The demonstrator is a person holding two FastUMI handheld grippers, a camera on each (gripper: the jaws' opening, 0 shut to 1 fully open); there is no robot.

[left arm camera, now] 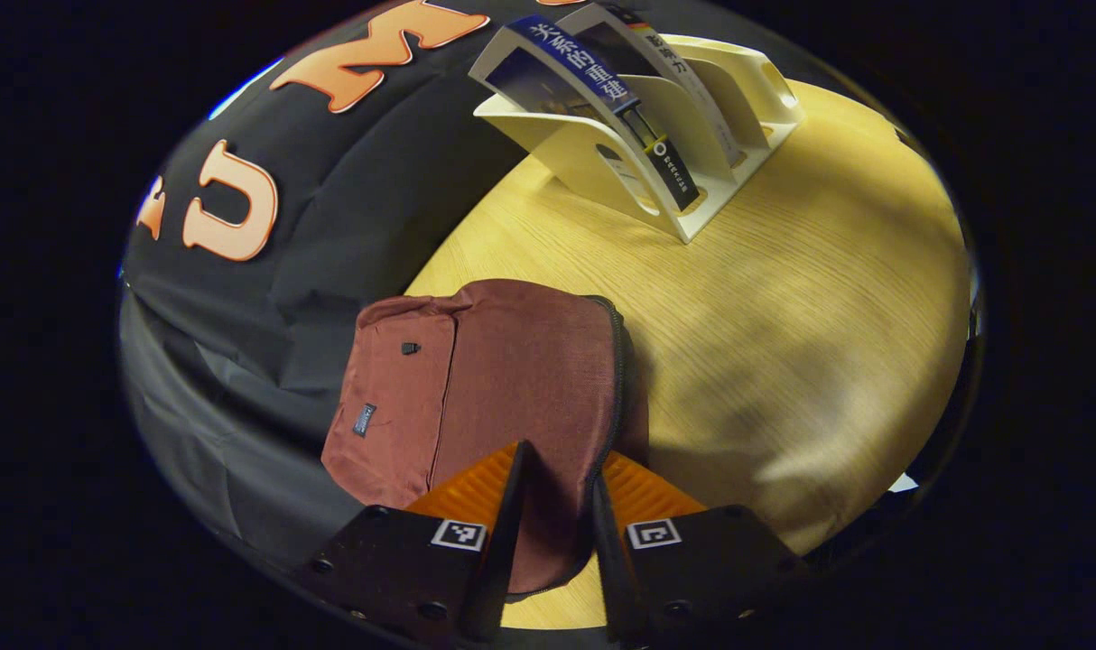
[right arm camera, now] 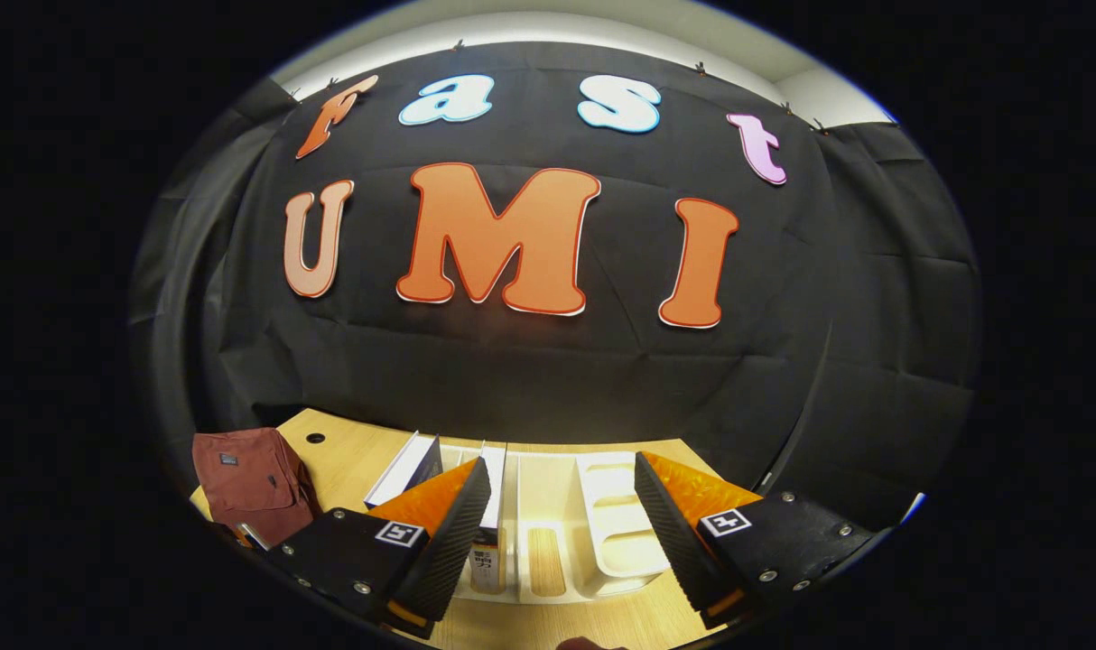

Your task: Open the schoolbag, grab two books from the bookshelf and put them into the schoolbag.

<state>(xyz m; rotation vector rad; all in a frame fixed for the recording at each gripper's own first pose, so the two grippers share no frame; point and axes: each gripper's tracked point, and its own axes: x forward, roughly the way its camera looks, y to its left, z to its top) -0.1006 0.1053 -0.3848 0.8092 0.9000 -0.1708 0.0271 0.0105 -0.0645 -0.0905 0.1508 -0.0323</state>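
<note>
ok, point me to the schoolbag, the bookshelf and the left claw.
schoolbag (left arm camera: 512, 379): left gripper view, on the main fabric panel.
bookshelf (left arm camera: 602, 149): left gripper view, on a front divider.
left claw (left arm camera: 557, 469): left gripper view, midway between its fingertips, over the bag's zipper edge.

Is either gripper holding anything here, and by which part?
Nothing held. The left gripper is open over the schoolbag; the right gripper is open before the bookshelf.

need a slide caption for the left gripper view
Left gripper closing around the zipped schoolbag, two books waiting in the bookshelf.
</note>
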